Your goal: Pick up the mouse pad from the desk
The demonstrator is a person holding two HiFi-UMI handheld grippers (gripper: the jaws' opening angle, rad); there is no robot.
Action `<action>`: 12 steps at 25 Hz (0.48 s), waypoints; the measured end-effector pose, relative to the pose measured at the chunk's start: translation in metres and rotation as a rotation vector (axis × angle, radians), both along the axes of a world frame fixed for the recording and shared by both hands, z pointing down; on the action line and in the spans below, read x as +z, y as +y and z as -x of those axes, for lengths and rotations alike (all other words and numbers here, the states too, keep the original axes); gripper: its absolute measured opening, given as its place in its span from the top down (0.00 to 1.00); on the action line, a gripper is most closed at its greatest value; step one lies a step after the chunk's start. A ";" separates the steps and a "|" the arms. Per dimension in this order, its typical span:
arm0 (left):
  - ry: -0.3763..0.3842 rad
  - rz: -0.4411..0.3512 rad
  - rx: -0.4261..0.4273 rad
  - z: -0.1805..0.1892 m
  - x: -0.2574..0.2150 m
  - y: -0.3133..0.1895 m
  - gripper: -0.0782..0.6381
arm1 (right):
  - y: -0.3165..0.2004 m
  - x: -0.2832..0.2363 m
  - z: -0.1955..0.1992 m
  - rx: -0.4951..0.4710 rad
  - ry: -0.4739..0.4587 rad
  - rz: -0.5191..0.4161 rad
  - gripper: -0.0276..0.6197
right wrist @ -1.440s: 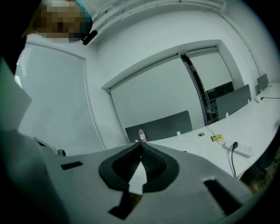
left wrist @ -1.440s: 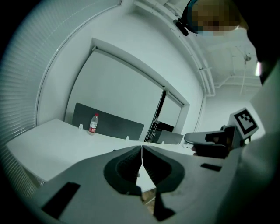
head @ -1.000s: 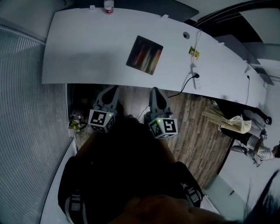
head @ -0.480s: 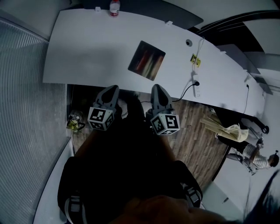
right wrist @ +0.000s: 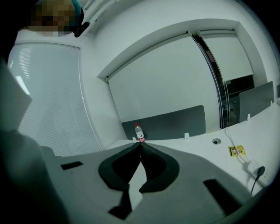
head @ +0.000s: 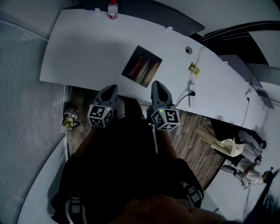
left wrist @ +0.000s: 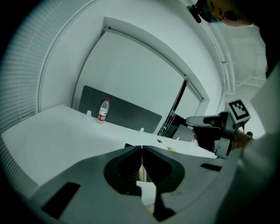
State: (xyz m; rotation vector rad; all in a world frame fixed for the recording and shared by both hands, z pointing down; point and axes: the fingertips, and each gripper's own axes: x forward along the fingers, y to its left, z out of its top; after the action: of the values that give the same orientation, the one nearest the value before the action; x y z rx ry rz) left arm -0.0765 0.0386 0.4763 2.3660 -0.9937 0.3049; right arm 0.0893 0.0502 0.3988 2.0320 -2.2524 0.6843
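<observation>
- We count one pad (head: 141, 66), one bottle (head: 113, 9) and two grippers.
- Left gripper (head: 110, 89) and right gripper (head: 156, 85) are both clenched and empty.
- The pad lies flat on the white desk (head: 78, 48), just ahead, between them.
- The bottle stands far ahead, and a socket strip (head: 192, 99) lies to the right.

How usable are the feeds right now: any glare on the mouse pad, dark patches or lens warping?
Head view: mouse pad shows blurry coloured streaks, print or sheen I can't tell; the desk edge bows; lower half is near black. Left gripper view: dark corners, plastic bottle sharp, shut left tongs dim. Right gripper view: straight lines curve strongly, window blind bright.
</observation>
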 end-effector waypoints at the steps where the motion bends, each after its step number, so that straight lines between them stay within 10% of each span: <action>1: -0.008 0.005 -0.008 -0.006 0.004 -0.002 0.88 | -0.004 0.003 -0.006 -0.013 -0.002 0.006 0.96; 12: -0.062 0.105 -0.132 -0.046 0.054 -0.031 0.88 | -0.044 0.053 -0.067 -0.139 -0.003 0.114 0.96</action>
State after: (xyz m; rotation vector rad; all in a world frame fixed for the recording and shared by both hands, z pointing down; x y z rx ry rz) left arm -0.0301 0.0078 0.5305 2.1966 -1.1293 0.3722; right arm 0.1563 0.0059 0.4516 1.8063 -2.2724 0.7842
